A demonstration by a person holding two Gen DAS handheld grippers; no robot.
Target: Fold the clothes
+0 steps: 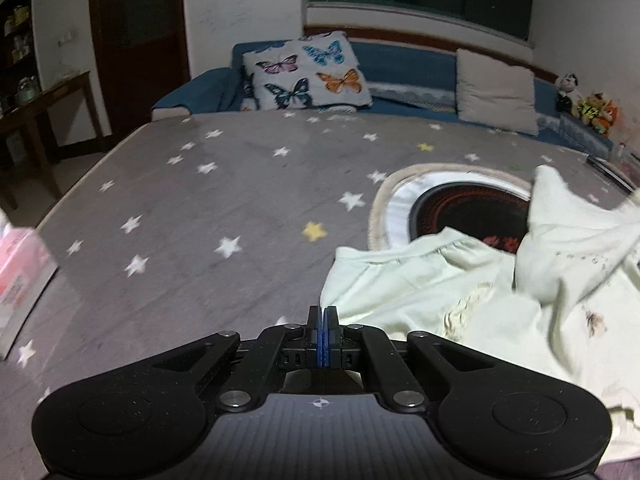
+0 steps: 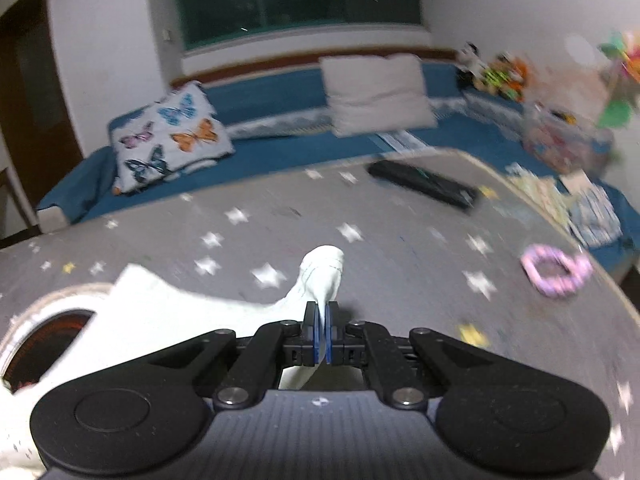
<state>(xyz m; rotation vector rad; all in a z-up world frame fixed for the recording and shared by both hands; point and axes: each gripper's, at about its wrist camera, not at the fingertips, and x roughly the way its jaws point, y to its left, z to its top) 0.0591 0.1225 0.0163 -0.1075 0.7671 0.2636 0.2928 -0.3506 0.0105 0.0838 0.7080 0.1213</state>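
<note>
A pale green garment [image 1: 432, 292] with small embroidery lies crumpled on the star-printed grey tabletop [image 1: 200, 208], partly covering a round inset heater [image 1: 460, 208]. My left gripper [image 1: 322, 314] is shut low over the table, and the garment's near-left corner runs right into its fingertips. My right gripper [image 2: 322, 312] is shut on a bunched end of the garment [image 2: 324, 268], which sticks up past the tips. The rest of the cloth [image 2: 160, 304] trails left and down, lifted off the table.
A pink tissue pack [image 1: 20, 272] sits at the table's left edge. A black remote [image 2: 424, 184] and a pink ring toy [image 2: 556, 272] lie at the far right. Beyond the table is a blue sofa [image 1: 400, 64] with a butterfly cushion [image 1: 308, 72], a beige cushion and plush toys [image 1: 588, 108].
</note>
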